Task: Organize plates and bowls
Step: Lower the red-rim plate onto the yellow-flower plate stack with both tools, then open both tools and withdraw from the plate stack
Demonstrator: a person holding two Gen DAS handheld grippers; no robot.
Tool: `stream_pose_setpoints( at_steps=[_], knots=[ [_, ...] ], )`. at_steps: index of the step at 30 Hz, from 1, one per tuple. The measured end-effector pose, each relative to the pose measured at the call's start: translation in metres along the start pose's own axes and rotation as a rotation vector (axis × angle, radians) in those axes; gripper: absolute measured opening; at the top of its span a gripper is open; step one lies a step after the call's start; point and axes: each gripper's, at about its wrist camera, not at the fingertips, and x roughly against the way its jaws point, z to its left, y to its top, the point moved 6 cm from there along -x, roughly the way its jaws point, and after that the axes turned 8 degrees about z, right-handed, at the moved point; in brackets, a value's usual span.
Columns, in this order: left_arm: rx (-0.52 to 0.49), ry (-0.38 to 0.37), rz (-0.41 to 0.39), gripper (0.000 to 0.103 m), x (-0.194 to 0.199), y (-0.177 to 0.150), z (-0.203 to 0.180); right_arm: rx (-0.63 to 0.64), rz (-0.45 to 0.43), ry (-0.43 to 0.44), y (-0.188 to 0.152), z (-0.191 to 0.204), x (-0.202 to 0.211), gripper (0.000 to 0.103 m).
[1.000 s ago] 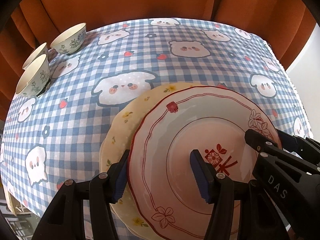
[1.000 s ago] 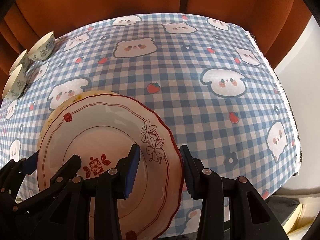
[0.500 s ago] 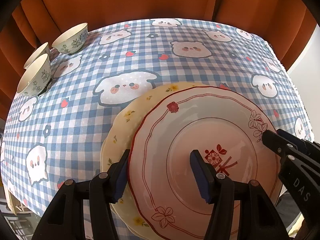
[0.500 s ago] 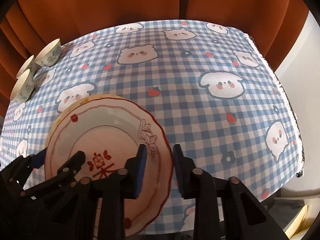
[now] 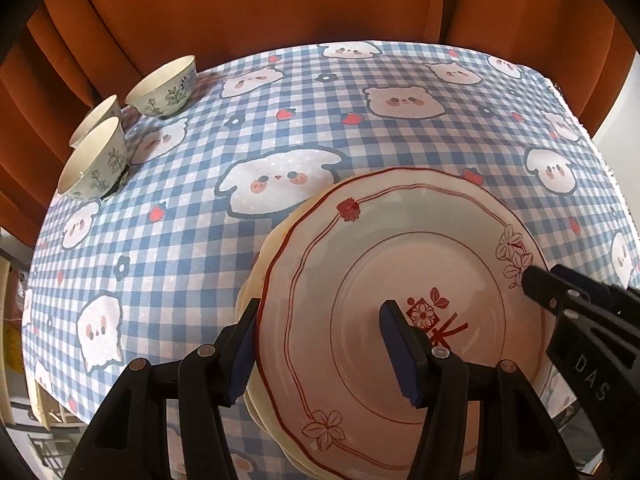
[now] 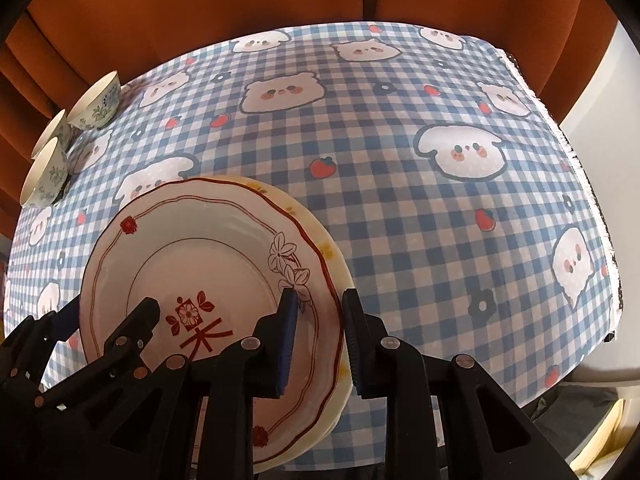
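A white plate with red trim and flowers (image 5: pixel 404 264) (image 6: pixel 208 248) lies on top of a pale yellow plate (image 5: pixel 260 268) (image 6: pixel 336 264) near the table's front edge. My left gripper (image 5: pixel 320 344) is open, its fingers straddling the left rim of the red plate. My right gripper (image 6: pixel 320 336) is narrowly open, its jaws on either side of the stack's right rim; whether the pads touch it I cannot tell. It also shows in the left wrist view (image 5: pixel 568 300). Three green-patterned bowls (image 5: pixel 160 86) (image 6: pixel 96 100) stand at the far left.
The table wears a blue checked cloth with cartoon animals (image 5: pixel 360 120) (image 6: pixel 440 160). An orange curtain (image 5: pixel 280 8) hangs behind it. The table's right edge (image 6: pixel 600 208) drops off to a pale floor.
The right gripper's jaws have narrowed around the plate rim. The red plate has shifted over the yellow plate, covering more of it. The left gripper stayed open around the left rim.
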Motion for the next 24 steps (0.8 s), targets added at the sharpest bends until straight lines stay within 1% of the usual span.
stream_pose_setpoints(
  at_steps=[4, 7, 9, 12, 15, 16, 18, 20, 22, 24],
  knots=[
    [-0.013, 0.033, -0.017, 0.06, -0.002, 0.001, -0.001, 0.006, -0.012, -0.006, 0.002, 0.001, 0.0, 0.026],
    [-0.007, 0.042, -0.026, 0.061, -0.003, 0.003, -0.001, 0.012, -0.019, -0.009, 0.002, 0.002, 0.001, 0.026],
    [-0.014, 0.05, -0.025, 0.065, -0.005, 0.004, -0.002, 0.016, -0.023, -0.007, 0.001, 0.003, 0.001, 0.026],
    [-0.016, 0.048, -0.023, 0.069, -0.006, 0.004, -0.002, 0.015, -0.034, 0.0, 0.001, 0.004, 0.003, 0.026],
    [-0.003, 0.029, -0.021, 0.071, -0.005, 0.005, 0.0, 0.024, -0.042, 0.002, 0.002, 0.006, 0.004, 0.027],
    [0.0, 0.025, -0.02, 0.072, -0.005, 0.004, 0.0, 0.026, -0.043, 0.006, 0.002, 0.007, 0.004, 0.029],
    [0.012, 0.017, -0.017, 0.075, -0.005, 0.003, 0.002, 0.03, -0.04, 0.019, 0.002, 0.009, 0.003, 0.036],
    [0.027, -0.004, -0.009, 0.076, -0.004, 0.002, 0.005, 0.031, -0.041, 0.031, 0.003, 0.012, 0.004, 0.047],
    [0.034, -0.026, -0.008, 0.078, -0.001, 0.001, 0.008, 0.041, -0.051, 0.03, 0.005, 0.016, 0.008, 0.052],
    [0.033, -0.041, -0.022, 0.081, 0.004, 0.003, 0.011, 0.051, -0.057, 0.027, 0.007, 0.021, 0.011, 0.053]
  ],
)
